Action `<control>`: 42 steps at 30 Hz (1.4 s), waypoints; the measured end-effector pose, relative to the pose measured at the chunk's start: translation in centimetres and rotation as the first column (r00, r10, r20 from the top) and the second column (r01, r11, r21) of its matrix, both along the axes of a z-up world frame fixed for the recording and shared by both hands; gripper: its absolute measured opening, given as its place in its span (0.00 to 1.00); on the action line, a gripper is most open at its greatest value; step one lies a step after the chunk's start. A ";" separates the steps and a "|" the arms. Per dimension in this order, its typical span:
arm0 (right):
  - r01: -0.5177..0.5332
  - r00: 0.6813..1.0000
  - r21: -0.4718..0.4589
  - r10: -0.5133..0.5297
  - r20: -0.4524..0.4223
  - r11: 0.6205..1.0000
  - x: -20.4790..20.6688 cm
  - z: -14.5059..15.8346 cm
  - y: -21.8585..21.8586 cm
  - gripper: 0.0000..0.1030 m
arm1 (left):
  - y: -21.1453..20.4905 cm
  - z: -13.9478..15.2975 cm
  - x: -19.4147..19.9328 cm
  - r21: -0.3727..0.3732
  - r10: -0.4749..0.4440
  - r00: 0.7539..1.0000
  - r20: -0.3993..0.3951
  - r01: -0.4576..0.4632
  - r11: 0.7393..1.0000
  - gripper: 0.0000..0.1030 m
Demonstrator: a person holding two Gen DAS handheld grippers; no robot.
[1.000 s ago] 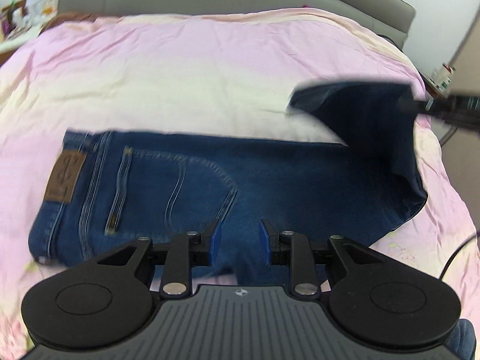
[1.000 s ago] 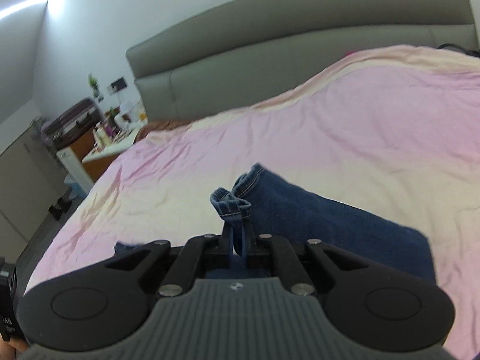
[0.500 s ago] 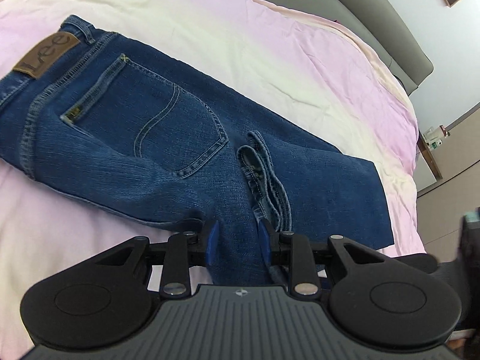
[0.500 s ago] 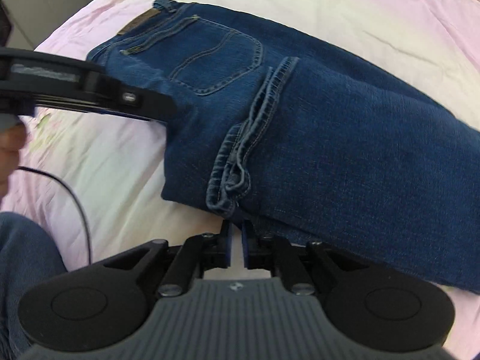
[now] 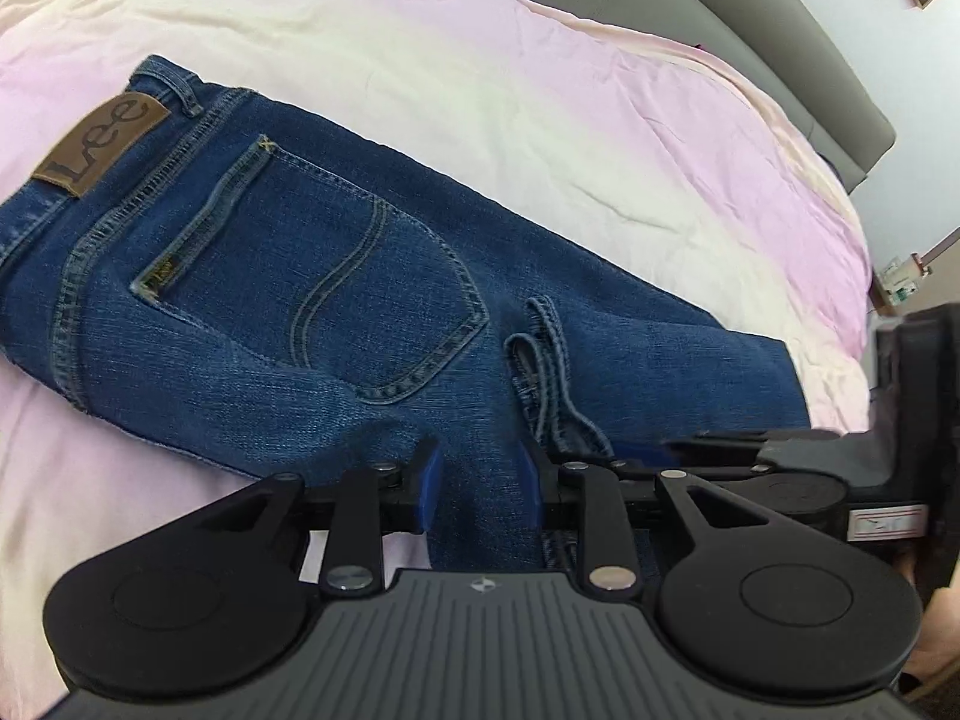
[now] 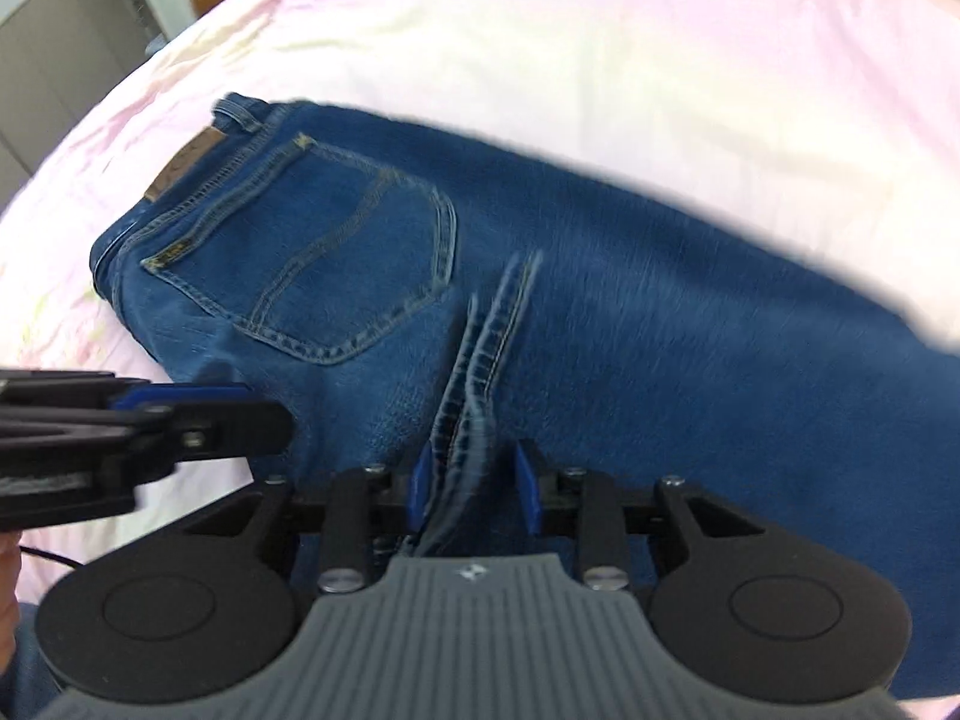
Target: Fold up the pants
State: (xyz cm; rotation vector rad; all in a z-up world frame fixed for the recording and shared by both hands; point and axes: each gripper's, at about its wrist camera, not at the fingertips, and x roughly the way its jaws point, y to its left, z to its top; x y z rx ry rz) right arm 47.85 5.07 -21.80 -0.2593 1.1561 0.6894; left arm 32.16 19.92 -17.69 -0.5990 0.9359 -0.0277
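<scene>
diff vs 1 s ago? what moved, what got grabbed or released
The right gripper carried the leg hems of the blue denim jeans down onto the seat, beside the back pocket, folding them. Its jaws have just been opening, hems loose between them. The left gripper stayed open over the jeans' near edge. The waist stayed flat on the pink bedsheet.

There is one pair of jeans [image 5: 372,324]. It lies on one bed cover [image 5: 540,120], which is pink and cream. The jeans show one back pocket [image 5: 336,300] and one brown patch [image 5: 102,144] at about ten o'clock from the pocket. Two leg ends [image 5: 540,360] lie side by side at about three o'clock from the pocket. There are two grippers: one left gripper [image 5: 480,492] and one right gripper [image 6: 471,492]. Each has two blue pads [image 5: 429,492]. One grey headboard [image 5: 750,18] stands at about one o'clock.
</scene>
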 end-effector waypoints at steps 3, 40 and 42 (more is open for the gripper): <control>0.040 0.996 0.057 -0.036 -0.080 0.998 0.6 -0.6 -1.4 0.05 | 0.2 -0.6 0.4 -0.053 -0.003 1.000 -0.006 0.003 0.999 0.31; 0.084 0.996 0.151 -0.089 0.029 0.985 -1.7 -0.3 -12.8 0.23 | -4.4 -2.3 5.3 -0.084 -0.121 0.974 -0.190 0.106 0.991 0.49; 0.084 0.995 0.161 -0.090 0.032 0.983 -1.8 -0.3 -13.0 0.23 | -4.4 -2.9 5.3 -0.102 -0.115 0.975 -0.191 0.097 0.990 0.51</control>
